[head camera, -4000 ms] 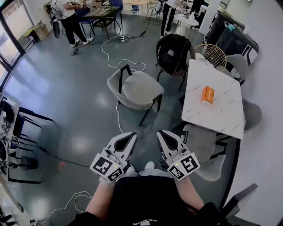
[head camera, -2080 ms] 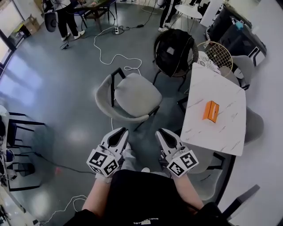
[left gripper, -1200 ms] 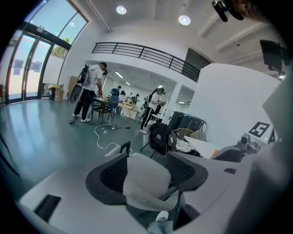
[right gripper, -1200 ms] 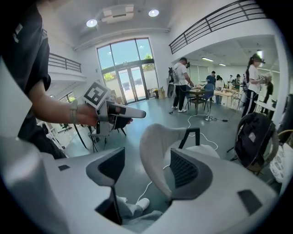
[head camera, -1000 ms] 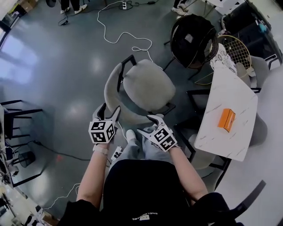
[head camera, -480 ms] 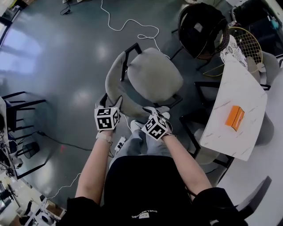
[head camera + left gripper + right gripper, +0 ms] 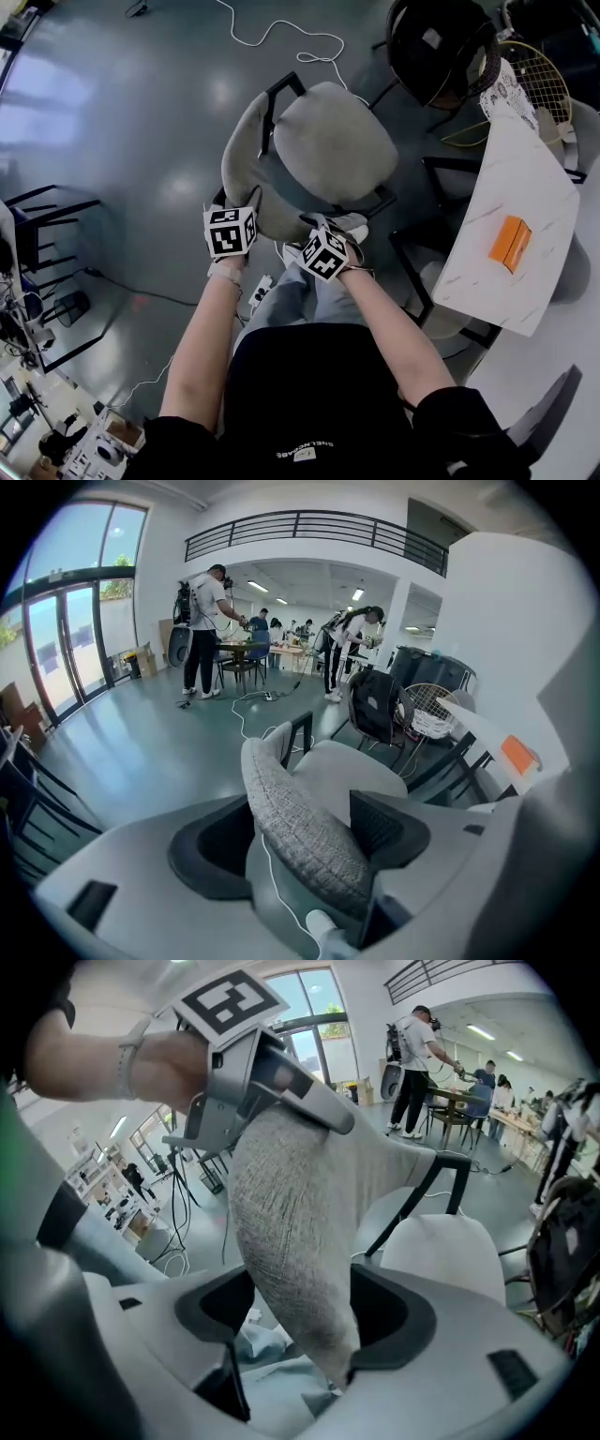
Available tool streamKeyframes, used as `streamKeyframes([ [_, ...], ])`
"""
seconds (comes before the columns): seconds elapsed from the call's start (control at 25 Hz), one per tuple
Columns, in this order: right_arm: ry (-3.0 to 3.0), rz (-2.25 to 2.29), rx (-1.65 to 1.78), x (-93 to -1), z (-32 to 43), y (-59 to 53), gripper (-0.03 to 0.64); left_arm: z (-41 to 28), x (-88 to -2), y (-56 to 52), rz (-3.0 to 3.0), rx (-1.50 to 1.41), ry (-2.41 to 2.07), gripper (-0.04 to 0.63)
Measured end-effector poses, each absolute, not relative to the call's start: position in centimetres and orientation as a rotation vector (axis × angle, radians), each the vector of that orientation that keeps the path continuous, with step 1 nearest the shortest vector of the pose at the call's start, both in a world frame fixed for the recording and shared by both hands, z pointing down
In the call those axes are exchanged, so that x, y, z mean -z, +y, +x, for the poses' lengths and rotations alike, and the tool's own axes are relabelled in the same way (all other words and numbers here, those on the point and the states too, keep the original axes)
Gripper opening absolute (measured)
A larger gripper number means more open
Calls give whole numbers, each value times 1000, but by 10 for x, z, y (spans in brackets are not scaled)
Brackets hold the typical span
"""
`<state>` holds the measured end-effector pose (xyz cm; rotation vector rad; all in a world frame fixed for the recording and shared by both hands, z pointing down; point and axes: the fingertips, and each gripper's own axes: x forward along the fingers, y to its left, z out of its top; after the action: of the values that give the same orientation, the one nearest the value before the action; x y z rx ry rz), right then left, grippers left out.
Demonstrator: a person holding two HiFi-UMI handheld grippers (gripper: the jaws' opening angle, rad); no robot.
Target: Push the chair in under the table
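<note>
The chair (image 7: 323, 155) stands clear of the table (image 7: 506, 234), at its 3 o'clock. The left tool (image 7: 300, 832) and right tool (image 7: 302, 1309) straddle the backrest (image 7: 246, 169), jaws released. Push evenly with both.

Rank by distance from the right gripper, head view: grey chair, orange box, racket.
1. grey chair: straight ahead; its backrest stands between the jaws of the right gripper.
2. orange box: off to the right, on the white table.
3. racket: upper right, past the table's far end.
</note>
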<state>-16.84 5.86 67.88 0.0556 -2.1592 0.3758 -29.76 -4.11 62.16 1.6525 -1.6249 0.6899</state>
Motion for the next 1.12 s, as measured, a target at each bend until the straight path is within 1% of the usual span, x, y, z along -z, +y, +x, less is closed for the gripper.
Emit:
streamKeyframes([
  [0.12,-2147,28,-380,-691,-172,65,304,-298,-628,-44,1625,-683,-1627,302],
  [0.28,-2162,66,-441,-699,-180,64,302,-300,-635,-45,1556,-591,-1632,301],
  [0.48,-2159,71,-386,-709,-184,66,299,-300,-636,-47,1547,-581,-1630,287],
  [0.52,-2163,79,-388,-710,-184,64,291,-300,-636,-46,1547,-585,-1631,282],
  [0.56,-2167,87,-399,-711,-185,63,245,-301,-637,-46,1548,-589,-1635,278],
  [0.6,-2172,93,-411,-711,-185,62,218,-301,-637,-45,1548,-591,-1639,272],
  [1.12,-2197,188,-442,-710,-182,62,202,-299,-639,-44,1543,-698,-1625,252],
])
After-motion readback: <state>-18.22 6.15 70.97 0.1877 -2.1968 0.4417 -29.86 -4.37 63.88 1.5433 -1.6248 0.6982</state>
